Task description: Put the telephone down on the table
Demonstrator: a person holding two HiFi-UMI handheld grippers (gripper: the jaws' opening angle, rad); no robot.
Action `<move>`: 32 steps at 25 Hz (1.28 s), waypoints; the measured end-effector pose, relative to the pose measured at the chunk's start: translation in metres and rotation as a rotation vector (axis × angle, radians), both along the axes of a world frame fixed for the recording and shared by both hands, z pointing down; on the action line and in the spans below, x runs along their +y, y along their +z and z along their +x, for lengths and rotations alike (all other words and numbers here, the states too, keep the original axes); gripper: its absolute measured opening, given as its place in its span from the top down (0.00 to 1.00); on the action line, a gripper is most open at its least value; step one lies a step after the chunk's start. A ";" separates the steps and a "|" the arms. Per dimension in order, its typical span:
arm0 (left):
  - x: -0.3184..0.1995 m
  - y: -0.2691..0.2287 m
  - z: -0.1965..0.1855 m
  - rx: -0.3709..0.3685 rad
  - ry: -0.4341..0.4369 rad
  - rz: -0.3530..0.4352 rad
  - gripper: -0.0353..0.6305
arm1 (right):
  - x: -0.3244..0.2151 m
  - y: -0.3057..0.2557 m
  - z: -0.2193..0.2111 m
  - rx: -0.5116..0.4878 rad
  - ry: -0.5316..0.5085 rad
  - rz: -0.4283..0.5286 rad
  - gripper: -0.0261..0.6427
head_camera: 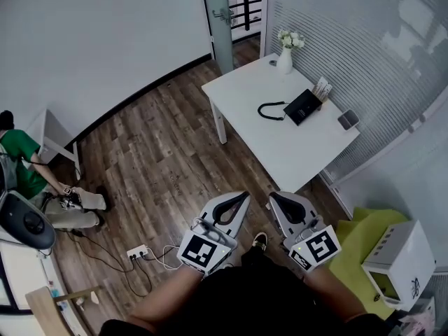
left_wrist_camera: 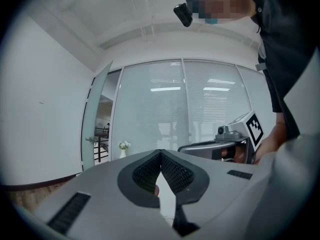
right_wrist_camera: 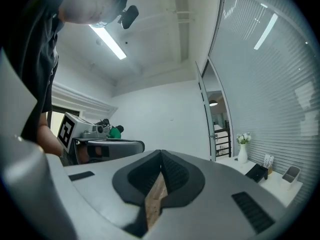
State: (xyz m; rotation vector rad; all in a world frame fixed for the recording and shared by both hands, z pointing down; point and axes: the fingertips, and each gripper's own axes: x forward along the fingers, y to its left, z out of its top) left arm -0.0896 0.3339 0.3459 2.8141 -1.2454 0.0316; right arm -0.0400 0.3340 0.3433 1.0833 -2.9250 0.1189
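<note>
Left gripper (head_camera: 241,197) and right gripper (head_camera: 275,197) are side by side, short of the table (head_camera: 294,152) and off its near corner, both pointing level toward it. Both have their jaws closed tip to tip with nothing between them. In the gripper views only floor shows through the slit lower down.

The telephone (head_camera: 302,106) is black and sits on the table toward the far side, well apart from both grippers. Its cord (head_camera: 269,110) loops out flat on the tabletop toward the middle.

A vase (head_camera: 284,60) with white flowers is at the table's far corner. A card stand (head_camera: 323,87) is just behind the telephone, by the blinds-side edge. A grey holder (head_camera: 348,120) is on the same edge, nearer the grippers.

A door (head_camera: 224,19) is past the table's far end. A person (head_camera: 17,163) in a green shirt sits well away from the table, on its open side by the wall. A power strip (head_camera: 138,253) lies on the wood floor, well short of the table, and a white box (head_camera: 402,261) is off the near end by the blinds.
</note>
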 end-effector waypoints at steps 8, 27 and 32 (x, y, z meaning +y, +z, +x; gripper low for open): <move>-0.056 -0.001 0.022 -0.027 -0.039 0.002 0.94 | -0.057 -0.003 0.018 -0.011 -0.042 0.006 0.93; -0.153 0.011 -0.037 0.024 0.012 -0.007 0.94 | -0.150 0.013 -0.047 0.035 0.008 -0.020 0.93; -0.201 0.005 -0.088 0.035 0.060 -0.001 0.94 | -0.189 0.005 -0.099 0.051 0.055 -0.011 0.93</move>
